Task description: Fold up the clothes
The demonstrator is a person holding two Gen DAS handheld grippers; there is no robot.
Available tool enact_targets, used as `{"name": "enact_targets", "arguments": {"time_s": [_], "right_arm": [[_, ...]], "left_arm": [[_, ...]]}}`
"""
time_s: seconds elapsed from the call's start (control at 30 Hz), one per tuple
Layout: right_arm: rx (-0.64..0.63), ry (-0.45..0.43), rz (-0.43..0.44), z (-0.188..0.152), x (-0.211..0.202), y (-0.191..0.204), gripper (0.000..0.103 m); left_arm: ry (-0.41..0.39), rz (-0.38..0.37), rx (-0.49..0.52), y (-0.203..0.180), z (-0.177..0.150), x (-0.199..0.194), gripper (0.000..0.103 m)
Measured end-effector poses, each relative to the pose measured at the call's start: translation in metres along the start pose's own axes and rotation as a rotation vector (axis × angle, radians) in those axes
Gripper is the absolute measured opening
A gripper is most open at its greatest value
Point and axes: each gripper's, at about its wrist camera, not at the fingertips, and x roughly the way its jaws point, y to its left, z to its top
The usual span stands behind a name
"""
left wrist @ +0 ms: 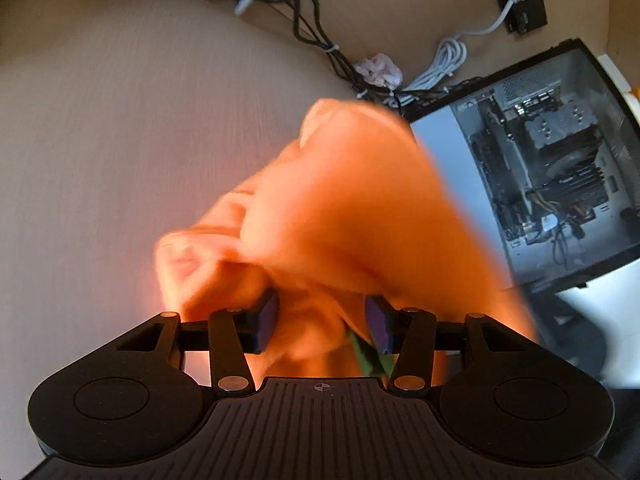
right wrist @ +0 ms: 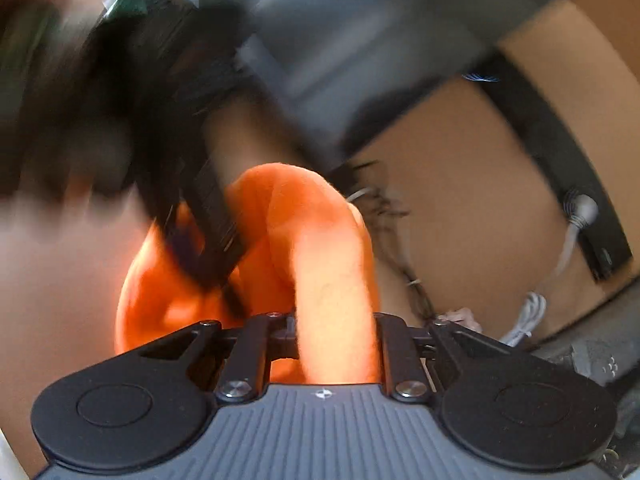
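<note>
Orange cloth (left wrist: pixel 352 208) filled the middle of the left wrist view, bunched and blurred, hanging above a tan table (left wrist: pixel 120 128). The left gripper (left wrist: pixel 322 322) had its jaws spread part way, with a fold of the cloth lying between the purple pads (left wrist: pixel 269 320); whether the pads actually pressed the cloth could not be told. A green tag (left wrist: pixel 366 354) showed beside the right-hand pad. Past the cloth, an open computer case (left wrist: pixel 552 176) stood at the right, with black cables (left wrist: pixel 320 36) and a coiled white cable (left wrist: pixel 444 64) near it, and a crumpled tissue (left wrist: pixel 380 69) among the cables.

In the right wrist view the right gripper (right wrist: pixel 336 336) held a thick roll of the cloth (right wrist: pixel 332 280) between its jaws, which were closed against the roll on both sides. The cloth rose forward from the jaws and looped over to the left, where the left gripper (right wrist: pixel 208 232), dark and blurred, reached into it. The table (right wrist: pixel 460 208) lay beyond, and a white cable (right wrist: pixel 528 312) showed at the right.
</note>
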Motion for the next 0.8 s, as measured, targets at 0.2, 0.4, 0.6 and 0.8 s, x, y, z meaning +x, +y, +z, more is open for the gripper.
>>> {"name": "enact_targets", "arguments": {"time_s": [0.2,0.4,0.6,0.8], "right_arm": [[-0.249,-0.024,-0.017,-0.022,0.001,0.063,0.034],[-0.296,-0.048,0.012,-0.028,-0.005,0.078,0.041],[0.067,0.005,0.085,-0.012,-0.013,0.024,0.026],[0.412,0.034,0.141,-0.026,-0.013,-0.028,0.018]], "left_arm": [[-0.143,0.027,0.049,-0.001,-0.001,-0.082,0.068],[-0.237,-0.039,0.099,-0.018,0.016,-0.086,0.079],[-0.203,-0.079,0.082,0.000,0.019,-0.056,0.094],[-0.094,-0.154,-0.023,0.009,0.021,-0.015,0.096]]}}
